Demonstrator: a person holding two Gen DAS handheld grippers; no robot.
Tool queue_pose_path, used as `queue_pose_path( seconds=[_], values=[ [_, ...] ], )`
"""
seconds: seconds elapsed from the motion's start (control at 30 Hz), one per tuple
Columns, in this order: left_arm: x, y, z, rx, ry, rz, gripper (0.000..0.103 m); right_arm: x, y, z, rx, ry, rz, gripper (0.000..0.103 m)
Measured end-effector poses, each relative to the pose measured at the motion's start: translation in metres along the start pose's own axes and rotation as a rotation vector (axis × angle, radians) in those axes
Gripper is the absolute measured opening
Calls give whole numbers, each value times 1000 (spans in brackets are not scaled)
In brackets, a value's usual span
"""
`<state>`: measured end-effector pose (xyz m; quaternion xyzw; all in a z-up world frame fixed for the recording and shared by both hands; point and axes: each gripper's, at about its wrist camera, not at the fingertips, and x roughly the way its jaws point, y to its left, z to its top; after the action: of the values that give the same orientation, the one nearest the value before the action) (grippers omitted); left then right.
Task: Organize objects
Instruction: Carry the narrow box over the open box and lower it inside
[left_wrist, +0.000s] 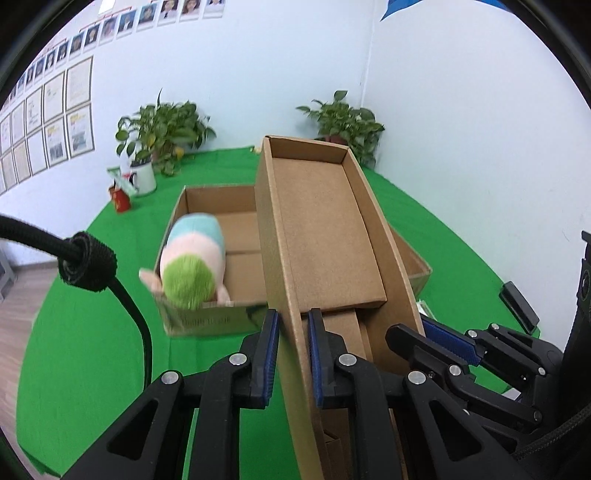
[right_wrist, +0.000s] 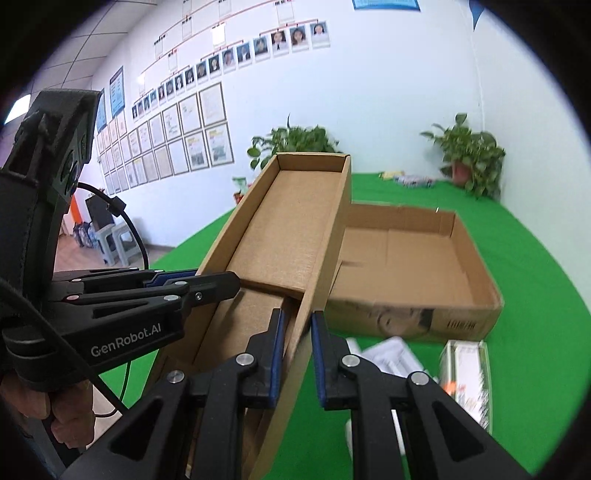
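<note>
Both grippers hold a long narrow cardboard lid (left_wrist: 321, 229), lifted and tilted above the open cardboard box (left_wrist: 236, 236). My left gripper (left_wrist: 293, 354) is shut on the lid's left wall. My right gripper (right_wrist: 297, 354) is shut on the lid's (right_wrist: 288, 229) right wall; it also shows in the left wrist view (left_wrist: 424, 336). The left gripper shows in the right wrist view (right_wrist: 207, 282). A pastel plush toy with a green end (left_wrist: 194, 264) lies in the box's left part. The right wrist view shows the box's (right_wrist: 417, 258) bare right part.
A green cloth (left_wrist: 92, 350) covers the table. Two potted plants (left_wrist: 166, 133) (left_wrist: 347, 122) stand at the back. A white mug (left_wrist: 142, 177) and a red cup (left_wrist: 120, 199) stand at the back left. Small packages (right_wrist: 465, 373) lie in front of the box.
</note>
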<state>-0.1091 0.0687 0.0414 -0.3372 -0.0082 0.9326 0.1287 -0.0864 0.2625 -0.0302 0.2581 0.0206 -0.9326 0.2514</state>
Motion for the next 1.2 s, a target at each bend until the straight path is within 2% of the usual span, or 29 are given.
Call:
queue_pose_path(
  seconds=[0.27,0.53,0.83,1.2],
  values=[
    [12,-7,46,38,-33,15,11,21,-10,29,-22,-37,-35,13],
    [39,2,92,50,-53,25,11,44,-20,56,-22,-58,-50,12],
    [76,11,139,65,-44,25,11,63,-26,74,-17,-60,-65,12],
    [132,39,169,31,10,50,11,107,-35,94,-7,-11,-39,12]
  ],
)
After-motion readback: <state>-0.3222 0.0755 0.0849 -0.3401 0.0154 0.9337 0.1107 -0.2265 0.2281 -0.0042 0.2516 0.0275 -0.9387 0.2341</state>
